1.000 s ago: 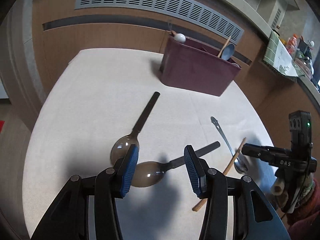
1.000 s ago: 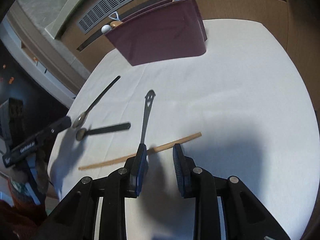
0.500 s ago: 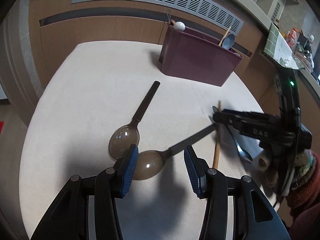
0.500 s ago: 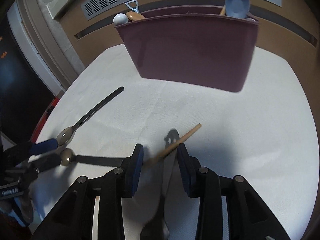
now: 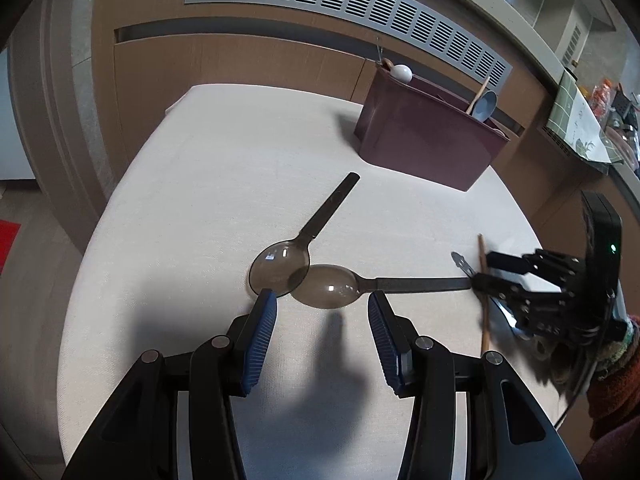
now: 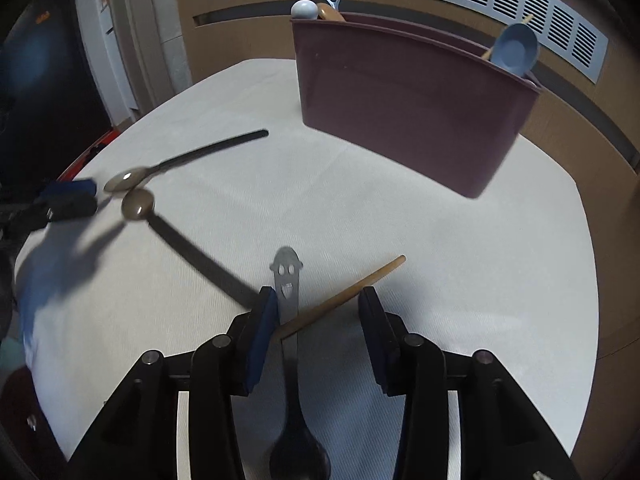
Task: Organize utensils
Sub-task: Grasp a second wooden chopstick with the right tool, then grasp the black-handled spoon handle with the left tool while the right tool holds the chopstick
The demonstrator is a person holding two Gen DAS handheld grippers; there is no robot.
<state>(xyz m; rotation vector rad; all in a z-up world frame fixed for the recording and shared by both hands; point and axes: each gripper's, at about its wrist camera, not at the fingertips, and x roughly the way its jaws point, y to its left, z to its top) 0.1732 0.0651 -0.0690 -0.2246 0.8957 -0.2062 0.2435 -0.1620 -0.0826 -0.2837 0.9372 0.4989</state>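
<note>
Two smoky translucent spoons with black handles lie on the white table: one [image 5: 320, 216] points toward the bin, the other [image 5: 332, 290] lies crosswise with its bowl overlapping the first. My left gripper [image 5: 320, 328] is open just in front of their bowls. My right gripper [image 6: 316, 320] is open over a metal spoon with a smiley-face handle [image 6: 288, 280] and a wooden chopstick [image 6: 352, 294] that crosses it; its left pad touches the chopstick's near end. The maroon utensil bin [image 6: 404, 108] stands at the back, also in the left wrist view [image 5: 428, 148].
The bin holds a blue spoon [image 6: 514, 50], a white-knobbed utensil [image 6: 304, 9] and others. Wooden wall panels with a vent grille [image 5: 344, 4] stand behind the table. The table's right edge [image 6: 588, 264] drops off near the right gripper.
My right gripper has opened wider and shifted over the chopstick and smiley spoon. The crosswise spoon's handle has swung round toward the right gripper. The left gripper stayed open, nearly still.
</note>
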